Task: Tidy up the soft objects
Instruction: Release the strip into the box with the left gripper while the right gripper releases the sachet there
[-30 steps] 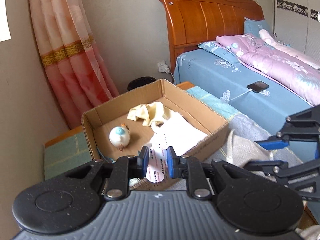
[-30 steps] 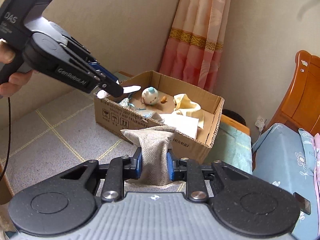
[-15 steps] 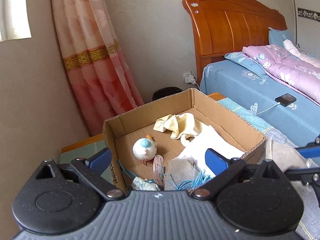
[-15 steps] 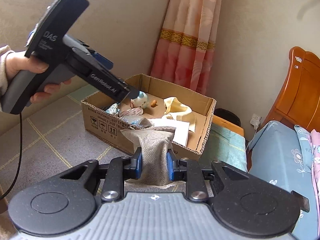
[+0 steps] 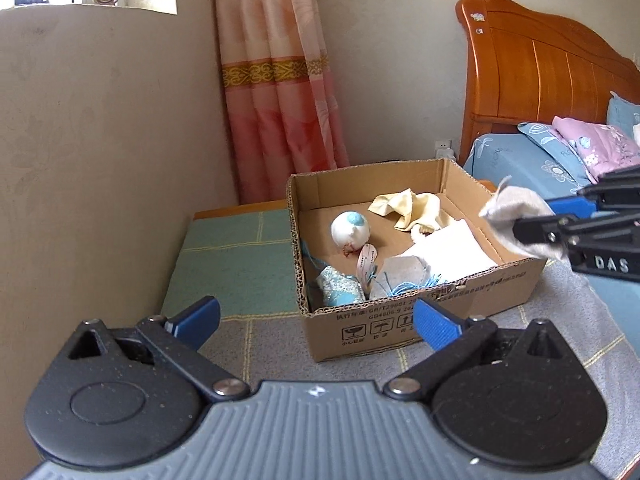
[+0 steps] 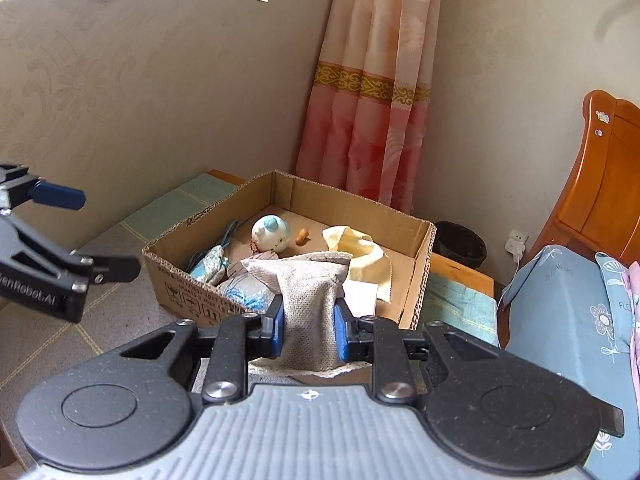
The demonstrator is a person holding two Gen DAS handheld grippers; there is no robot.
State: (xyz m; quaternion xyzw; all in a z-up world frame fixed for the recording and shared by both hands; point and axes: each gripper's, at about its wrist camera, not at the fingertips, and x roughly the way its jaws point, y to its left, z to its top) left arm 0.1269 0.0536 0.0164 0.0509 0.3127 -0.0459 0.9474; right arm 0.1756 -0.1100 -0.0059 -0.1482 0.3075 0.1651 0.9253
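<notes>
An open cardboard box [image 5: 424, 320] [image 6: 176, 288] stands on a grey mat and holds a white-and-blue round plush [image 5: 349, 229] [image 6: 271, 233], a yellow cloth [image 5: 412, 208] [image 6: 360, 252], a white cloth [image 5: 448, 252], a pale pink tag [image 5: 366, 261] and blue tasselled pieces [image 5: 340, 290]. My left gripper [image 5: 316, 322] is open and empty, in front of the box's near wall. My right gripper [image 6: 309, 328] is shut on a grey woven pouch [image 6: 310, 296], held just at the box's near-right side; the pouch also shows in the left wrist view [image 5: 516, 206].
A pink curtain [image 5: 276, 92] hangs behind the box. A bed with a wooden headboard [image 5: 544, 84] and blue bedding [image 6: 560, 320] is to the right. A black bin [image 6: 460, 244] and a wall socket [image 6: 516, 238] sit in the corner. A green mat [image 5: 236, 260] lies left of the box.
My left gripper opened, dropped the pink tag into the box and pulled back to the left. My right gripper kept hold of the grey pouch, close to the box.
</notes>
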